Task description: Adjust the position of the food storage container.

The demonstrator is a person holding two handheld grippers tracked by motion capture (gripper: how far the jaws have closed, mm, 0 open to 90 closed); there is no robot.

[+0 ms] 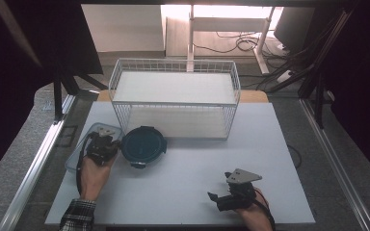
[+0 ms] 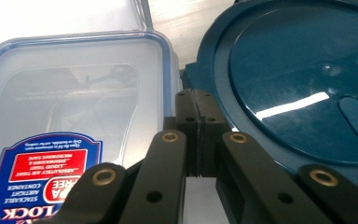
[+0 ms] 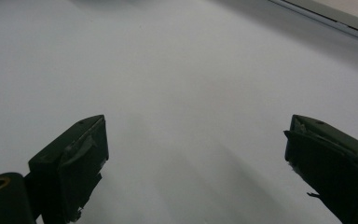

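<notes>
Two containers lie flat: the left gripper (image 2: 198,135), jaws together and seemingly empty, points between them.

Right tool (image 3: 196,163) (jaws wide) over white table (image 3: 182,70).

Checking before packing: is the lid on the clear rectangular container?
On. The clear container has its blue-rimmed lid seated flat on top.

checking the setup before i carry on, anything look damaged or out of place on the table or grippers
One thing: the pads of the right gripper look worn, with ragged, peeling covering on its fingertips. Otherwise the round blue lid lies flat beside the clear rectangular container, and the wire basket stands square. Nothing spilled.
</notes>
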